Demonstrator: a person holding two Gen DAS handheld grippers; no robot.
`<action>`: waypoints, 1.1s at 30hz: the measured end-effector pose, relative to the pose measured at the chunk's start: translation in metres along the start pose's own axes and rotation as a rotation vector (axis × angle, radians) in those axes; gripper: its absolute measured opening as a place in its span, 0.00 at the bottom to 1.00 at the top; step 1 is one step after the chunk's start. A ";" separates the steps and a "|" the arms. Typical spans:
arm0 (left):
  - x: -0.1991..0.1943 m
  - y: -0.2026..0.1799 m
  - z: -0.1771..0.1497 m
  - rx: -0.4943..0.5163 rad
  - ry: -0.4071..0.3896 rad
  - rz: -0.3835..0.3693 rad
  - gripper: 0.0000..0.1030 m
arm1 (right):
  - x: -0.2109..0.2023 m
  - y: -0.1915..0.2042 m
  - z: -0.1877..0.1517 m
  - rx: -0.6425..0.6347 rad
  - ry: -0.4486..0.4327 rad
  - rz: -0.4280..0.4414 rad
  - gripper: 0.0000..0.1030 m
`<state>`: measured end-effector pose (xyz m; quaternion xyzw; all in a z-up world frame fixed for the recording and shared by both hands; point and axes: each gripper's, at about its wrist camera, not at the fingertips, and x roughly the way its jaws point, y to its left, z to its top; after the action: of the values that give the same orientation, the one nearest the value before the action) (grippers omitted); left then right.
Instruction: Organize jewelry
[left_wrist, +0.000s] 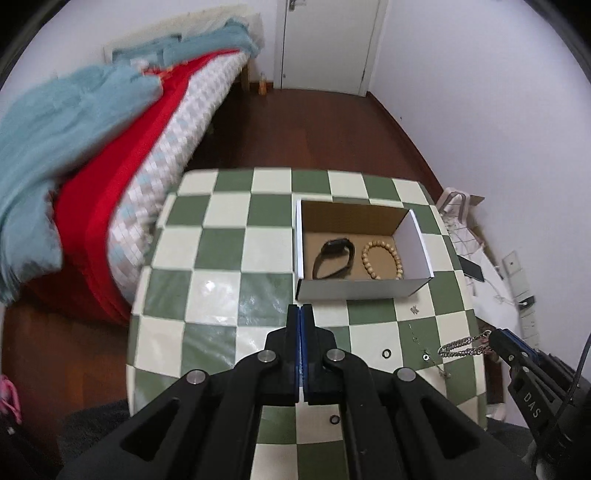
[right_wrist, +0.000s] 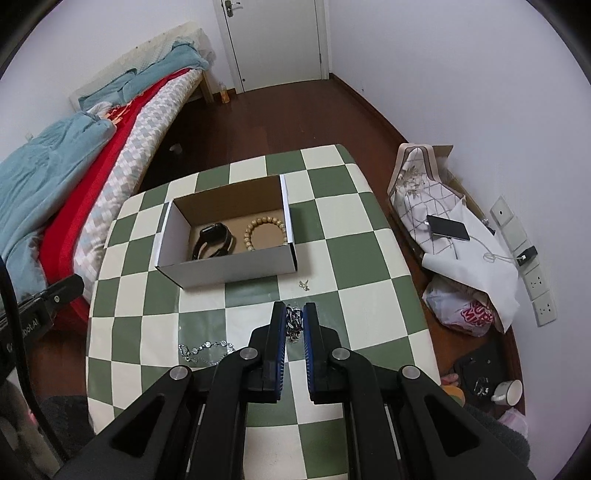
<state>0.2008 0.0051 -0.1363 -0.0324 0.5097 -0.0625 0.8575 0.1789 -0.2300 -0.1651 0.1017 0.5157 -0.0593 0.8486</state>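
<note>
An open cardboard box (left_wrist: 362, 290) (right_wrist: 229, 267) stands on the checked table and holds a black watch (left_wrist: 332, 258) (right_wrist: 214, 242) and a wooden bead bracelet (left_wrist: 382, 260) (right_wrist: 266, 230). My right gripper (right_wrist: 294, 308) (left_wrist: 493, 338) is shut on a silver chain bracelet (right_wrist: 294, 325) (left_wrist: 461, 347), which hangs above the table, nearer than the box. My left gripper (left_wrist: 301, 308) is shut with nothing in it and hovers in front of the box. A sparkling silver bracelet (right_wrist: 205, 350) lies on the table to the left of my right fingers.
A small metal charm (right_wrist: 304, 284) (left_wrist: 415, 309) and small rings (left_wrist: 386, 353) lie loose on the green and cream table (right_wrist: 332, 236). A bed (right_wrist: 74, 166) stands to the left. Bags and a phone (right_wrist: 447, 227) sit on the floor to the right.
</note>
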 end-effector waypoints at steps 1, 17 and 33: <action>0.006 0.000 -0.002 0.005 0.013 -0.020 0.02 | 0.001 0.000 -0.001 0.001 0.004 0.000 0.09; 0.137 -0.040 -0.085 0.297 0.290 0.039 0.44 | 0.053 -0.034 -0.028 0.059 0.119 -0.044 0.09; 0.066 -0.032 -0.067 0.167 0.115 -0.044 0.03 | 0.054 -0.030 -0.028 0.061 0.116 -0.029 0.09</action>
<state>0.1710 -0.0355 -0.2215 0.0317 0.5503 -0.1254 0.8249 0.1738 -0.2524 -0.2288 0.1233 0.5633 -0.0813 0.8130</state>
